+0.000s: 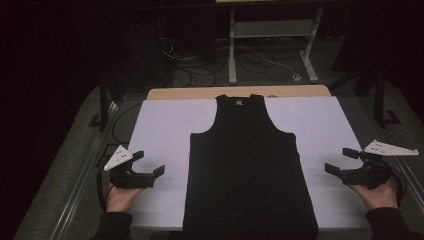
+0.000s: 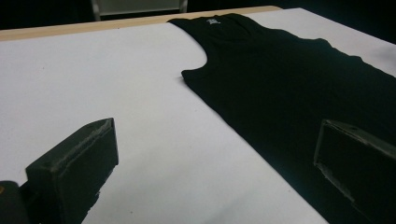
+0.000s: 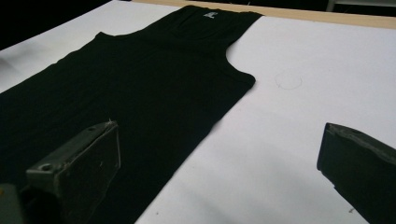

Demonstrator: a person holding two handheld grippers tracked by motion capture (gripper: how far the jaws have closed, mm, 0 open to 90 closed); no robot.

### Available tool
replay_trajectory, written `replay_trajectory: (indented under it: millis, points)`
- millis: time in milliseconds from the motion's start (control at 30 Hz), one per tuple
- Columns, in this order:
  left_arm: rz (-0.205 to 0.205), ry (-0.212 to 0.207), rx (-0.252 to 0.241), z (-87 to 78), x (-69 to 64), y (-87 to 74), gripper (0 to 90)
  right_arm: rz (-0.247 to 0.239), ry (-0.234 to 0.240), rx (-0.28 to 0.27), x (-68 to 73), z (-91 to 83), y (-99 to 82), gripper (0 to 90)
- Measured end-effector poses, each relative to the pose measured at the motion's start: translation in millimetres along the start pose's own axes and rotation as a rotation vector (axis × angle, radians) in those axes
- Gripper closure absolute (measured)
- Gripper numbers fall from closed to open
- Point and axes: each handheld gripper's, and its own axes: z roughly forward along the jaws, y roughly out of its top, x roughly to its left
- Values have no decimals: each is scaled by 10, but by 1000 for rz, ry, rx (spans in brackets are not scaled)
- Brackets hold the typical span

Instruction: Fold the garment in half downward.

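Item: black sleeveless cotton-knit tank top [image 1: 250,165], spread flat, centred on white-covered counter [image 1: 165,130], neck away from person. Light, limp, creases readily; best pinched at hem corners or shoulder straps. Left hand-held gripper [image 1: 150,162] and right hand-held gripper [image 1: 340,161]: both released, flanking it, apart from the cloth

Dim room, light falling mainly on the white bench top [image 1: 165,125], surroundings sinking into black. The black tank top [image 1: 250,165] swallows detail. Near jaws soft, slightly blurred; no glare, faint shadows.
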Motion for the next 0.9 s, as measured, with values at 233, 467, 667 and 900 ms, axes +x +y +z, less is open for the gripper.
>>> replay_trajectory:
  millis: [233, 467, 667, 900]
  points:
    - [2, 0, -3, 0, -5, 2, 0, -3, 4, -2, 3, -5, 2, 0]
    - [9, -5, -3, 4, -7, 3, 0, -5, 6, -5, 11, -11, 8, 0]
    - [11, -12, -10, -1, -5, 18, 0, -12, 8, -6, 11, -8, 26, 0]
    - [16, -22, -10, 22, -13, 42, 0, -17, 13, -3, 17, 0, 48, 0]
